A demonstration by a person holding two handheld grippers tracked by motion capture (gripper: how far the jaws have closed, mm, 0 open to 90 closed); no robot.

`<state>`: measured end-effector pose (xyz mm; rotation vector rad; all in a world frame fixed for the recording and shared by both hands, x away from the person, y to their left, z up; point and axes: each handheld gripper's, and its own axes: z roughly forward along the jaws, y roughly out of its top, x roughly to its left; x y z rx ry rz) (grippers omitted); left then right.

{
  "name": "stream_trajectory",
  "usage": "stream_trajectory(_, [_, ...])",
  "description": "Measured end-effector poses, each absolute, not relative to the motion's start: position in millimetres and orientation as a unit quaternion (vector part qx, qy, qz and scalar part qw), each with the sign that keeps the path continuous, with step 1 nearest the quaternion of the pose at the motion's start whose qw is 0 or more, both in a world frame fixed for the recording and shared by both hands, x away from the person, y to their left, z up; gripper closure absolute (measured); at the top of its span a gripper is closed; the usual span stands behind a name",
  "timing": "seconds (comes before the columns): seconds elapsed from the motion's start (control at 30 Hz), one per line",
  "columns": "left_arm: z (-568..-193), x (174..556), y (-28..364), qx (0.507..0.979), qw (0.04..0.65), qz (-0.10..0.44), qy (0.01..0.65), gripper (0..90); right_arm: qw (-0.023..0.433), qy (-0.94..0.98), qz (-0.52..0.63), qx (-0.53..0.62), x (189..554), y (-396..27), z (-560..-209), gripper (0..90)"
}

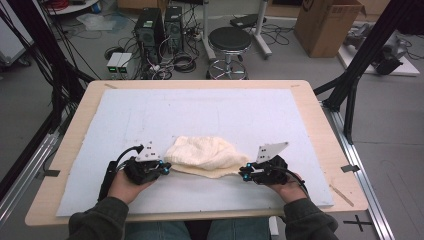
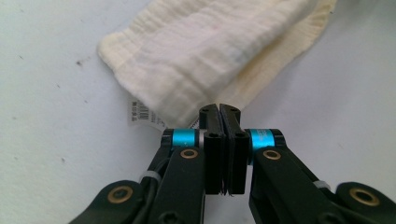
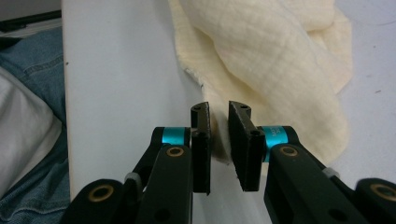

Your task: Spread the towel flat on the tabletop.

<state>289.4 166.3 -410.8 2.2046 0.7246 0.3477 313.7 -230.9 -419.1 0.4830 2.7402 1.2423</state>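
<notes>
At the near edge of the table (image 1: 75, 150), the left gripper (image 1: 162, 168) is clenched on the left corner of the cream cloth (image 1: 205, 156), beside its label (image 2: 142, 114). The right gripper (image 1: 244, 173) has its jaws parted around the cloth's right edge, not pressed shut. The cloth lies crumpled between them on the white mat (image 1: 200, 110), and farther off a stool (image 1: 229, 42) stands on the floor.

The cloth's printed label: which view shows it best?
The left gripper view. There the label lies flat on the white mat, sticking out from under the cream cloth edge, its print visible but too small to read. The high view gives the whole cloth, where the label is too small to make out. The right gripper view shows folds.
</notes>
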Motion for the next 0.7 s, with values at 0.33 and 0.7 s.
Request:
stream_trajectory(0.33, [-424.3,295.6,159.2,0.875,0.392,0.11,0.261,61.9,0.046,0.9,0.401,0.162,315.3,-232.5,-422.7,78.7])
stream_trajectory(0.7, [-428.5,294.0,159.7,0.884,0.376,0.117,0.253,86.0,0.042,0.902,0.397,0.165,314.7,-237.8,-425.2,78.7])
